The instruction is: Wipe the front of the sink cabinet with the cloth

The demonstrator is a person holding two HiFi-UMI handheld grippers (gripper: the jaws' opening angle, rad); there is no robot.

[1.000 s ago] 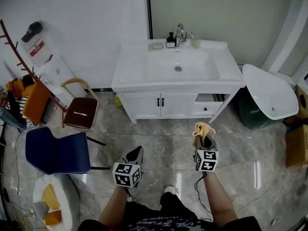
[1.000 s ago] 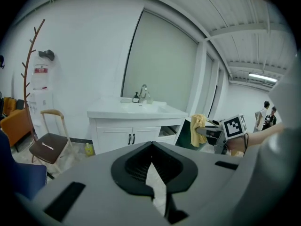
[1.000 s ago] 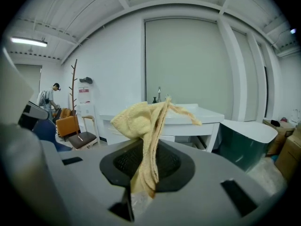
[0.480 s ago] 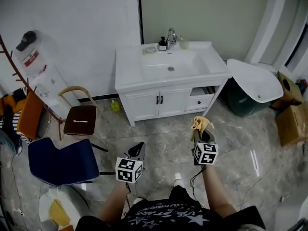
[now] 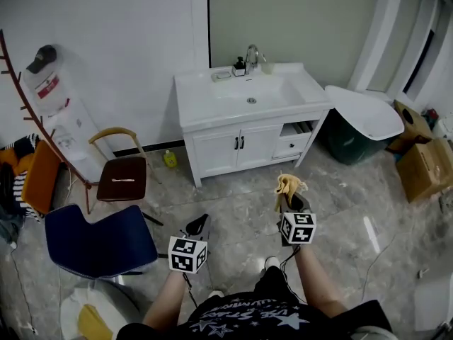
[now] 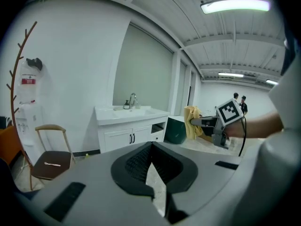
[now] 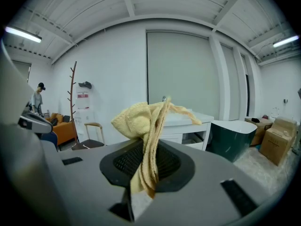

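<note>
The white sink cabinet (image 5: 237, 146) stands against the far wall, with two doors under a white basin top (image 5: 248, 98). It also shows in the left gripper view as the cabinet (image 6: 131, 136). My right gripper (image 5: 289, 198) is over the floor in front of it, well short of its front. It is shut on a yellow cloth (image 5: 289, 185), which bunches up above the jaws as the cloth (image 7: 146, 124). My left gripper (image 5: 199, 224) hangs lower left, jaws together with nothing in them, and shows as the left gripper (image 6: 151, 146).
A brown chair (image 5: 122, 178) and a blue chair (image 5: 99, 239) stand at the left, by a coat rack (image 5: 32, 108) and a water dispenser (image 5: 60, 112). A green bin with a white lid (image 5: 362, 126) and a cardboard box (image 5: 423, 167) are at the right. A small yellow bottle (image 5: 170, 159) lies by the wall.
The head camera has drawn back and turned, so the cabinet sits higher and smaller in view. Both grippers keep their pose, with the cloth held the same way.
</note>
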